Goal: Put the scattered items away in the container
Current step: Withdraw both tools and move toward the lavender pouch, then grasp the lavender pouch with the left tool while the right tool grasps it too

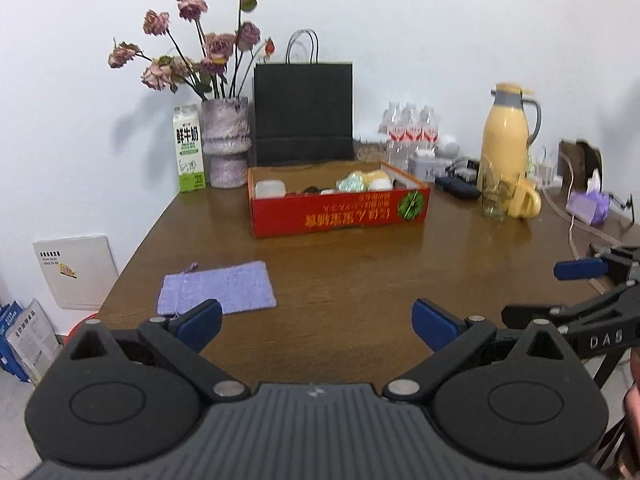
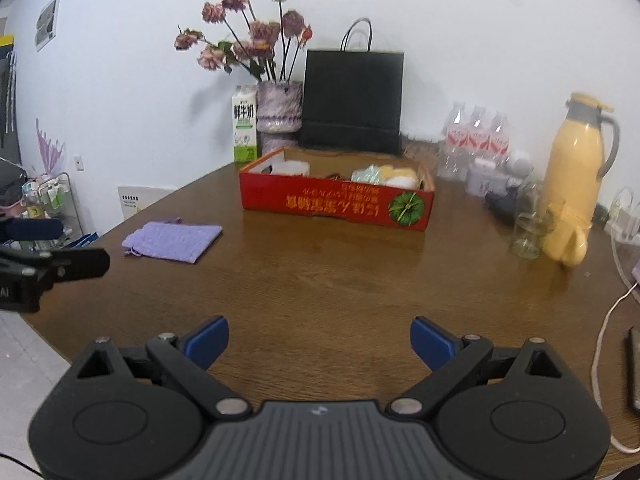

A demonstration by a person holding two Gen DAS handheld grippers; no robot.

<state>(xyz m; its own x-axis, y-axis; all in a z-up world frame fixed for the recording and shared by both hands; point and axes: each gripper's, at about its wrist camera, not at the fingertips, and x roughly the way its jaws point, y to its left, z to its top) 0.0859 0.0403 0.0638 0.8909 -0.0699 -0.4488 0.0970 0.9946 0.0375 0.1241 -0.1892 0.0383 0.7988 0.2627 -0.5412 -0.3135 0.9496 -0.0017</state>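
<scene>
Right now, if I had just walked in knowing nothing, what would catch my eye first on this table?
Probably the red box at the middle of the wooden table, already holding several small items. Behind it against the wall stand a black paper bag and a vase of dried roses, with a yellow jug off to the right. Nearer, a purple pouch lies alone, just ahead of the open left hand-held gripper.

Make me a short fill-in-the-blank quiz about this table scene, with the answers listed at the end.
1. The one loose item still lying on the table outside the red box is a flat pouch coloured ____.
2. The left claw is open and holds ____.
3. The tall bag standing behind the red box is coloured ____.
4. The milk carton stands to the ____ of the vase.

Answers: purple; nothing; black; left
</scene>
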